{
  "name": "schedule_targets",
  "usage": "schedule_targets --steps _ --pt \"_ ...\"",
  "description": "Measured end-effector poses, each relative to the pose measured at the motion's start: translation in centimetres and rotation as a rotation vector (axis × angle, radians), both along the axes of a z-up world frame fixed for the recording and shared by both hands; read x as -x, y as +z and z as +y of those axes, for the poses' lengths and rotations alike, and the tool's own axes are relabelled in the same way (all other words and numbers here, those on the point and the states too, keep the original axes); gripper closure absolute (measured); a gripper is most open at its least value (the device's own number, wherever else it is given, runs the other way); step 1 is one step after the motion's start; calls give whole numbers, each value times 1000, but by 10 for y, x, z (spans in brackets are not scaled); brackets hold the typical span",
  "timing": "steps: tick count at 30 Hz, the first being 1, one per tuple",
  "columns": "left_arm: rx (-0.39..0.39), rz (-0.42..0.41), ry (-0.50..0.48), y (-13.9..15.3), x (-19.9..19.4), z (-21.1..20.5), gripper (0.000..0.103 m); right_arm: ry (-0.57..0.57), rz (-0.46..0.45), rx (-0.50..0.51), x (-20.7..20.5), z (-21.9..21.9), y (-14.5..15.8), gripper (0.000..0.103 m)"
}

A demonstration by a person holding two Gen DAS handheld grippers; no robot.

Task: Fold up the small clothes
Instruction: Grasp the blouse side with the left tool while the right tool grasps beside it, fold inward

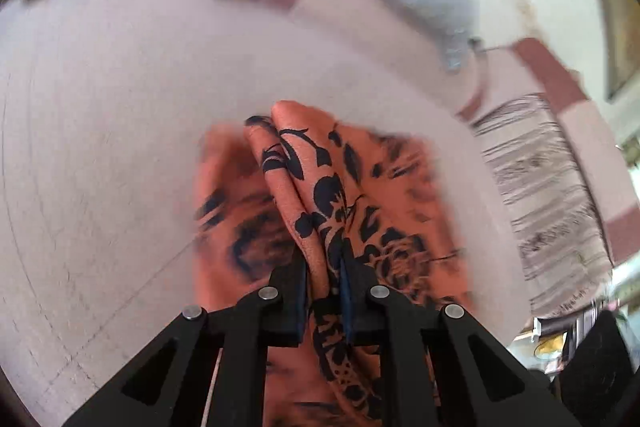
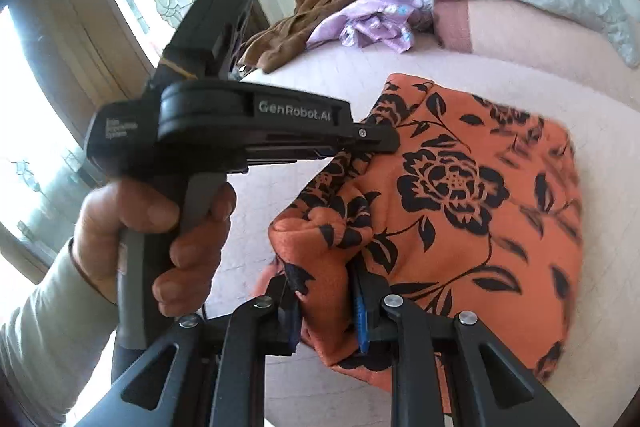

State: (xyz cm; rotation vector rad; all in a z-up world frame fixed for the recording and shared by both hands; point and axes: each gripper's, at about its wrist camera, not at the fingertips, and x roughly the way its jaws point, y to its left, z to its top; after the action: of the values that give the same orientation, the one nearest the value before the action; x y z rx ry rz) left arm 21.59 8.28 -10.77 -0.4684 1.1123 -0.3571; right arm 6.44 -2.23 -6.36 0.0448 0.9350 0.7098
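Jaws of left gripper (image 1: 325, 289) and right gripper (image 2: 325, 311) both pinch bunched edges of the orange, black-flowered cloth garment (image 2: 460, 211), lifted off the pale pink bedspread (image 2: 344, 75). Fold seems underway; next, carry both edges evenly across, then lay flat.

One text reads clearly: "GenRobot.AI", in pale letters on a recessed strip along the side of the black left gripper (image 2: 380, 143), seen from the right wrist view. Further back on the same body, a small pale label of three short lines sits near the rear, too blurred to read. The left wrist view shows no lettering at all.
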Motion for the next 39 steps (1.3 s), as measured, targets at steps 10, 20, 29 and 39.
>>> schedule_targets --steps 10,20,29,39 --pt "-11 -104 11 29 13 17 89 27 52 -67 -2 17 -7 81" --pt "-27 -54 35 10 15 26 89 43 135 -100 4 20 -28 81" --pt "-33 25 82 -13 16 36 83 60 142 -108 15 21 -40 71" --pt "37 -9 182 35 88 39 75 41 113 -179 50 -27 -38 33"
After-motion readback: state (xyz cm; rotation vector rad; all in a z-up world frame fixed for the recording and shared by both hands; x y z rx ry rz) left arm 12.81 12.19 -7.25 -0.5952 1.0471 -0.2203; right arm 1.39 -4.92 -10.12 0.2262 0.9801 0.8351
